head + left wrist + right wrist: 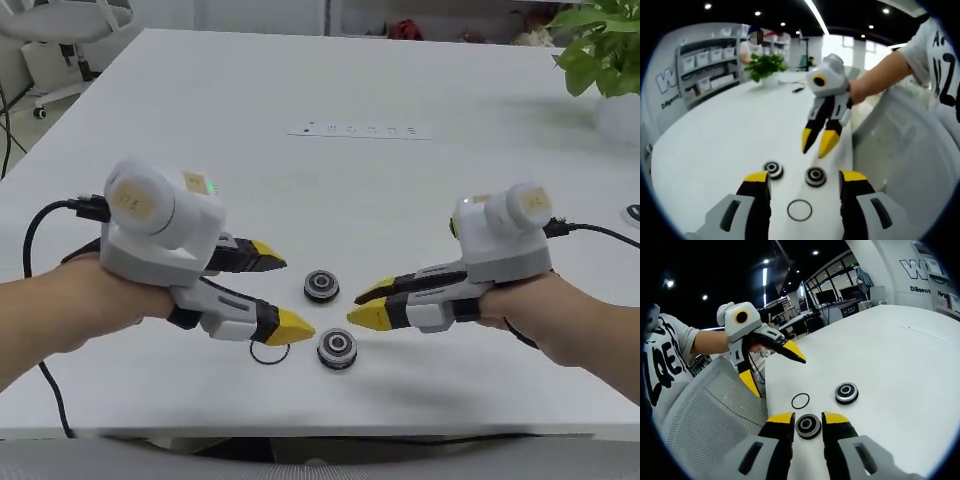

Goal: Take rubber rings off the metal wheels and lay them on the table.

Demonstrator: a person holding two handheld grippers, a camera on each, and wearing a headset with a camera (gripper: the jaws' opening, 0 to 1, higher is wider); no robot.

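Two small metal wheels lie near the table's front edge, one (321, 285) farther off and one (337, 347) nearer me. In the right gripper view the nearer wheel (808, 425) has a black outer band, while the farther wheel (846, 392) shows a silvery rim. A thin black rubber ring (268, 352) lies flat on the table left of the nearer wheel. My left gripper (280, 288) is above the ring (799, 210) with its jaws wide open. My right gripper (368, 303) faces it from the right, open, with the nearer wheel lined up between its jaws but not touched.
A white table (330, 190) carries a strip of small labels (360, 130) far back. At the back right stands a potted plant (600, 50); an office chair (60, 30) is at the back left. Black cables (40, 230) trail from both grippers.
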